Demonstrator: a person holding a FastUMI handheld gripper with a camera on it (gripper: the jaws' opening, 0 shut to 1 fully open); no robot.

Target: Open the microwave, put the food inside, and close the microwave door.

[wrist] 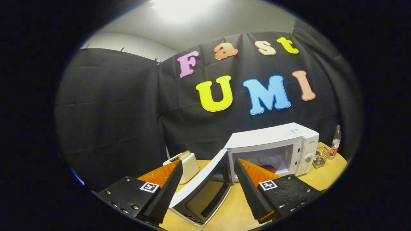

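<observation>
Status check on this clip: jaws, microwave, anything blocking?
Gripper open, jaws astride the microwave door edge. Door swung wide; food inside microwave. Toaster beside door, not blocking.

My claw (208, 179) hangs spread over the desk (237, 211), the microwave's open door (200, 189) between its fingers. The microwave (276, 147) stands beyond, food (269, 167) inside; toaster (186, 165) left, basket (319, 157) and bottle (335, 142) far right.
</observation>
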